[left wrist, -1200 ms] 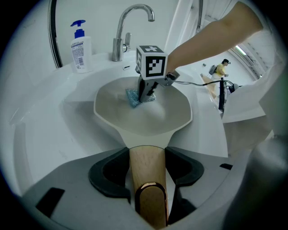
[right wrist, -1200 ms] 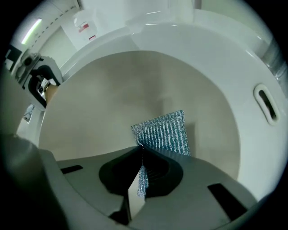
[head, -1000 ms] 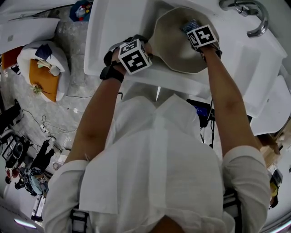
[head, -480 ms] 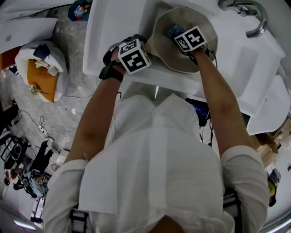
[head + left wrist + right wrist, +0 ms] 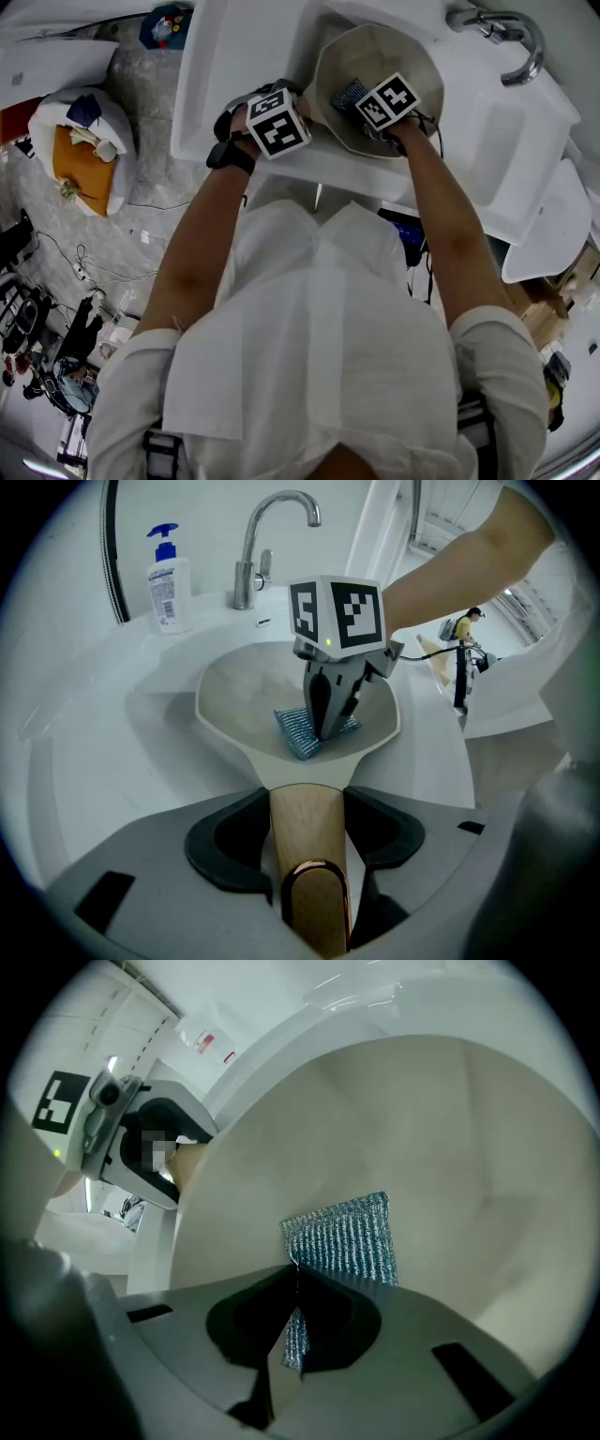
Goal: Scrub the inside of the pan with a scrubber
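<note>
A cream pan (image 5: 389, 52) sits tilted in the white sink (image 5: 234, 56). Its wooden handle (image 5: 305, 841) points toward me, and my left gripper (image 5: 307, 834) is shut on it, one pad on each side. My right gripper (image 5: 366, 112) reaches down into the pan, shut on a blue ribbed scrubber (image 5: 349, 94). In the left gripper view the scrubber (image 5: 302, 731) lies flat against the pan's inner wall (image 5: 253, 691) near the handle side, under the right gripper (image 5: 328, 726). In the right gripper view the scrubber (image 5: 352, 1237) spreads onto the pan (image 5: 450, 1147) beyond the right gripper (image 5: 298, 1288).
A chrome faucet (image 5: 506, 37) stands behind the basin, and a soap pump bottle (image 5: 169, 578) stands at the faucet's (image 5: 272, 527) left. On the floor to the left lie a white bag with orange contents (image 5: 84, 155) and loose cables.
The right gripper has dragged the scrubber across the pan's inside from the far right wall toward the handle side. The left gripper has kept its hold on the handle.
</note>
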Demonstrator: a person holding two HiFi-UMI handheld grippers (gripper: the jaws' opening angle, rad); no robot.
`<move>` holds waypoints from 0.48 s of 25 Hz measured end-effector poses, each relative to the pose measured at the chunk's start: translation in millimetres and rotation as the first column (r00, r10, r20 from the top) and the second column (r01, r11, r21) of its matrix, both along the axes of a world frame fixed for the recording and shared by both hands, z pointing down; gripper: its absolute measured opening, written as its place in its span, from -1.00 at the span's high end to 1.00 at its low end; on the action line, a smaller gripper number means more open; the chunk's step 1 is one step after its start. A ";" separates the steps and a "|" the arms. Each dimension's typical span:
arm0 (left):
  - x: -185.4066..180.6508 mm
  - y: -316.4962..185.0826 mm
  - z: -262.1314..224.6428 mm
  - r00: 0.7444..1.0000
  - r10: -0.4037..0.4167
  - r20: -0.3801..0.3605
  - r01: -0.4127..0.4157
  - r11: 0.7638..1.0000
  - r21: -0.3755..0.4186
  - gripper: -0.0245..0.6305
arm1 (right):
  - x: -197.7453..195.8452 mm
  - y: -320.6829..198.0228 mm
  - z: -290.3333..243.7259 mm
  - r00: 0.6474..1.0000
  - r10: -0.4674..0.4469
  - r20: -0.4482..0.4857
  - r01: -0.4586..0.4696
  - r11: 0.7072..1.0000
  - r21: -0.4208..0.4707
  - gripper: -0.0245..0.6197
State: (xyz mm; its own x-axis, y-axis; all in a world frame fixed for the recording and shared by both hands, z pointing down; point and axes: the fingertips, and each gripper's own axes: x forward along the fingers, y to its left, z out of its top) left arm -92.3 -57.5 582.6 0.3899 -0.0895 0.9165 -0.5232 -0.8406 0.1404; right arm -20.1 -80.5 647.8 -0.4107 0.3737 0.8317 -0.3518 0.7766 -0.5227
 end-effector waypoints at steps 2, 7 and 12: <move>1.0 -0.5 0.3 1.000 0.000 -0.002 0.000 1.000 0.001 0.14 | -3.2 -4.3 -6.7 0.995 0.084 0.051 -0.083 0.996 -0.025 0.88; 0.2 0.2 -0.2 1.000 0.002 -0.004 -0.002 1.000 0.004 0.14 | -22.7 -43.0 -42.5 0.883 0.404 0.240 -0.401 0.914 -0.064 0.88; 0.6 -0.7 -0.5 1.000 0.002 -0.006 -0.002 1.000 0.007 0.14 | -31.9 -96.0 -84.3 0.737 0.560 0.380 -0.586 0.808 -0.054 0.88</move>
